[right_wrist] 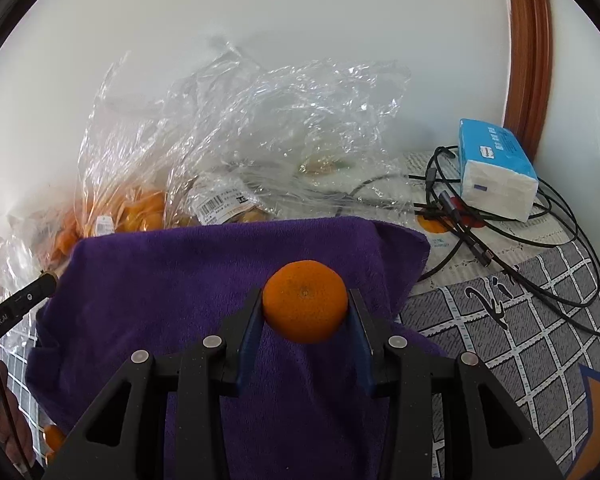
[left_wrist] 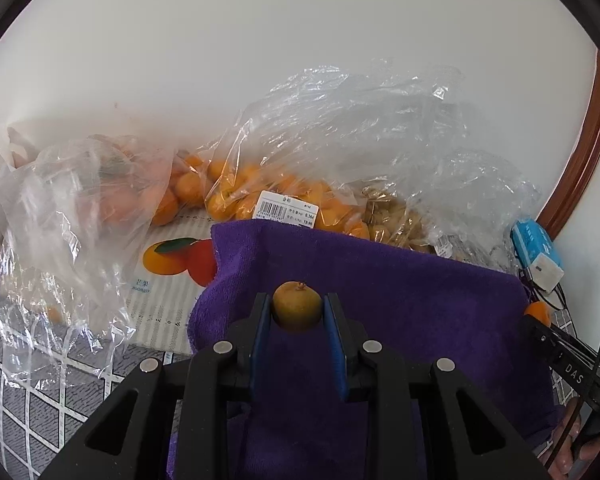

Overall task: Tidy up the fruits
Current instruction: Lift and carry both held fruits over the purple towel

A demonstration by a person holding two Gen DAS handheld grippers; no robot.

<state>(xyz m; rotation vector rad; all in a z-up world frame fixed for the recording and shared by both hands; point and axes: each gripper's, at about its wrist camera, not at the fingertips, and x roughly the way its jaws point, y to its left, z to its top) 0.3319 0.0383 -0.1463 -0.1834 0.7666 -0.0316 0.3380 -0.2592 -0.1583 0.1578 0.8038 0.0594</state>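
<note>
The left gripper (left_wrist: 298, 307) clamps a small brownish fruit (left_wrist: 297, 306) at frame centre; the right gripper (right_wrist: 305, 302) clamps a mandarin (right_wrist: 305, 301) across its middle. Both look light, and the mandarin's soft skin likely bruises under squeeze. A purple towel (right_wrist: 180, 280) lies beneath, with bagged fruit (left_wrist: 236, 192) above it.

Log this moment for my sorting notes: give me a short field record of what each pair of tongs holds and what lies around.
left tongs: shut on small brownish fruit
right tongs: shut on orange mandarin
beneath both: purple towel
behind towel: clear plastic bags of orange fruit, one with a barcode label
right side: blue tissue pack, black cables
</note>
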